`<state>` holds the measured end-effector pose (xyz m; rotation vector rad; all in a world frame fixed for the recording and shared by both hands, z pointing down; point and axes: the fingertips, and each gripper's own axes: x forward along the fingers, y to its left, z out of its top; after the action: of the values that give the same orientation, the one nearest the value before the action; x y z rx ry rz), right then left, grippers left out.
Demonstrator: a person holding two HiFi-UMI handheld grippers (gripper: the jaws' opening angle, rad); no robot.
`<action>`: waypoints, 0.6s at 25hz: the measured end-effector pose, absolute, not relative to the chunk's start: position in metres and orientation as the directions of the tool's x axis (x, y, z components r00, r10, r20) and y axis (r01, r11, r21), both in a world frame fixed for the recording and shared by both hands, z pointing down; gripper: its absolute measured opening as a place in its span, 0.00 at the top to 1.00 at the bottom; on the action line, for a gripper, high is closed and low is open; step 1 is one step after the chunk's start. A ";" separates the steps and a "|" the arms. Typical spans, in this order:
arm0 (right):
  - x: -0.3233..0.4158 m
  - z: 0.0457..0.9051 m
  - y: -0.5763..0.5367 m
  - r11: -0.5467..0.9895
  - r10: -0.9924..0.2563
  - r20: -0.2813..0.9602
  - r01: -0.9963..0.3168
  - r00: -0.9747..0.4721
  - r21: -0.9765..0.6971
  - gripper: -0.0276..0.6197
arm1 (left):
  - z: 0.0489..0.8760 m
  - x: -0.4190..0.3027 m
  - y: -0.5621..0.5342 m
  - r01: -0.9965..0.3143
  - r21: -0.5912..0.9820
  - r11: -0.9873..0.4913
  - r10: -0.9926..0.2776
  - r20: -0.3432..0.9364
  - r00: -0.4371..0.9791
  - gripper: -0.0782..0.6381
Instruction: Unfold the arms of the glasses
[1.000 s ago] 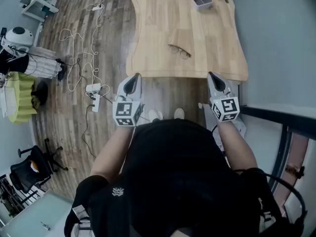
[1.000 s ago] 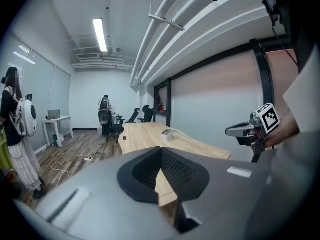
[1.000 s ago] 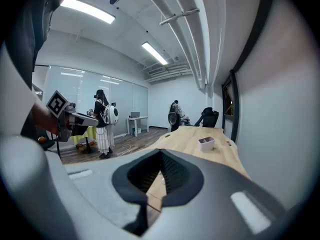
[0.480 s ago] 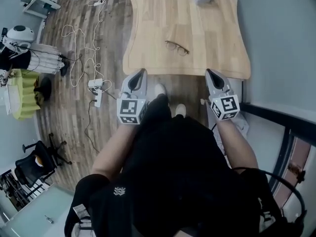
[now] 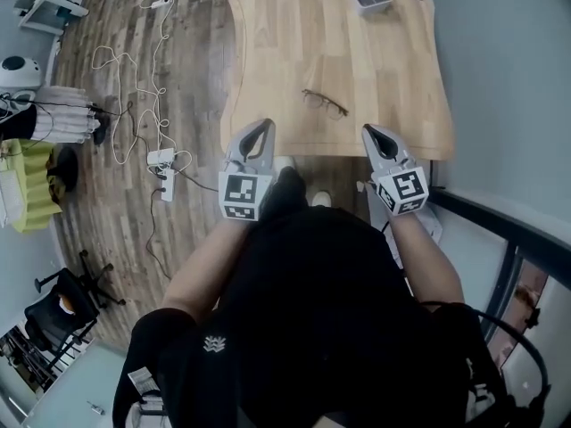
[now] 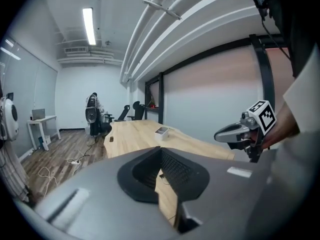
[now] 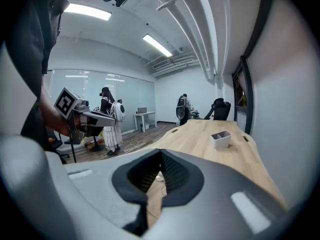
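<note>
Here we hold the left claw and the right claw, each pressed together and empty, at the wooden surface's near edge. The glasses lie on it just beyond, between them.

- My right gripper fills the lower frame, its jaws closed together with nothing between the pads.
- Through the slit below the tips I see bare wood and a thin wire shape, probably the glasses, though too small to be sure.
- The wooden table runs away ahead, with a small grey two-part tray on it, well apart from my jaws.
- The left gripper hangs at the left with its marker cube up.
- A person stands on the floor beyond it.
</note>
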<state>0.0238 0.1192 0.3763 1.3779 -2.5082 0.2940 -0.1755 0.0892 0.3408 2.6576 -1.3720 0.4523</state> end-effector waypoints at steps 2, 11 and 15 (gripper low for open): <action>0.006 0.382 0.098 0.528 -0.782 0.348 -0.846 -0.517 -0.073 0.96 | 0.345 -0.181 0.074 -0.797 -0.014 -0.604 -0.756 0.325 0.568 0.88; -0.059 0.428 0.022 0.659 -0.621 0.534 -0.751 -0.574 -0.040 0.96 | 0.356 -0.193 0.006 -0.730 0.034 -0.683 -0.682 0.328 0.653 0.88; -0.063 0.455 0.007 0.683 -0.568 0.597 -0.729 -0.566 -0.043 0.95 | 0.379 -0.191 -0.014 -0.725 0.059 -0.687 -0.665 0.354 0.658 0.88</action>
<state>-0.0626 0.0072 0.4547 0.9953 -2.3403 0.3858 -0.1907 -0.0144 0.3786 2.6800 -1.1355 0.4556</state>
